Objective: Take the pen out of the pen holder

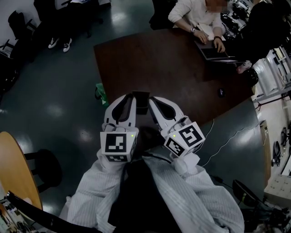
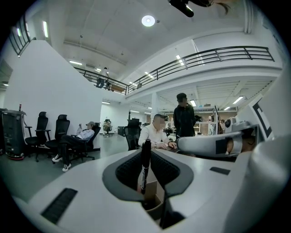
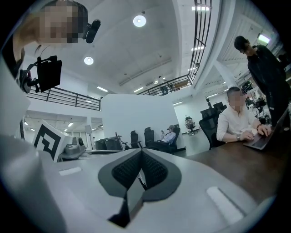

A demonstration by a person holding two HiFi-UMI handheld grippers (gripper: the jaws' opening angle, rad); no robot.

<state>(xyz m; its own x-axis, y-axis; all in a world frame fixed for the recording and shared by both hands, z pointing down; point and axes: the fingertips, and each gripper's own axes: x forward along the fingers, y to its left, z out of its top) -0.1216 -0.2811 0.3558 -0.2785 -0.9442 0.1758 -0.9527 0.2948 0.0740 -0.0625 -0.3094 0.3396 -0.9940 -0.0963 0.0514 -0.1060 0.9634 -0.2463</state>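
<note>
Between the fingers (image 2: 129,169) of the left gripper (image 1: 130,97) a black pen (image 2: 145,166) is clamped upright, the ribbed pads being pressed on its barrel from both sides. White print is seen along the barrel, and its lower end is sunk in the tan inside of the holder (image 2: 151,190), just below the pads. The right gripper (image 1: 154,100) is held just right of the left one. Its fingers are drawn almost together and closed on a thin dark wall of the holder, seen low in the gap in the right gripper view.

In the head view the holder is seen as a dark block at mid-frame, between the tips of the two grippers. Whether it rests on the table (image 1: 173,68) cannot be told, since its base is hidden. The brown table is spread behind the grippers toward the upper right. At its far edge a laptop (image 1: 213,52) is used by a seated person (image 1: 193,13) in a white shirt. Dark glossy floor (image 1: 54,113) is seen at the left, and white sleeves (image 1: 91,195) at the bottom.
</note>
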